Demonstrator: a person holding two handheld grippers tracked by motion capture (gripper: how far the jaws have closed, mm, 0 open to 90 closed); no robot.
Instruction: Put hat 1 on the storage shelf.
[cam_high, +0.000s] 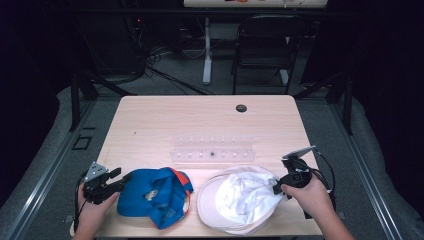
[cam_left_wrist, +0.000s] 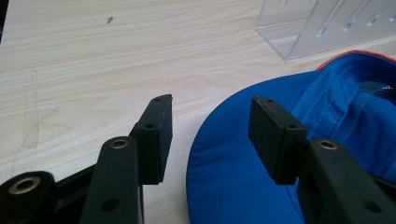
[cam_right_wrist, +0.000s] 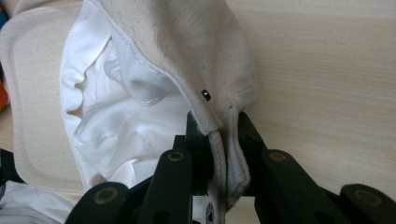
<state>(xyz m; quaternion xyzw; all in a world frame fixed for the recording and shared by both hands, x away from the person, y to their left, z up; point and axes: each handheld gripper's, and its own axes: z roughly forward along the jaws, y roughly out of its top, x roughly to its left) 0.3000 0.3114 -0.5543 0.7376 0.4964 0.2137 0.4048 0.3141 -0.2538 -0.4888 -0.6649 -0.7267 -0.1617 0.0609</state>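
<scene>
Two caps upside down at near edge of wooden table: blue cap on left, white cap beside it on right. Left gripper jaws spread wide, empty, brim edge between them. Right gripper clamped on white cap's rim fabric. Clear acrylic rack just behind both caps, black chair beyond table

The right gripper has its black jaws clamped on the rim of an upturned cream cotton cap, white lining showing, over the pale wooden table.
</scene>
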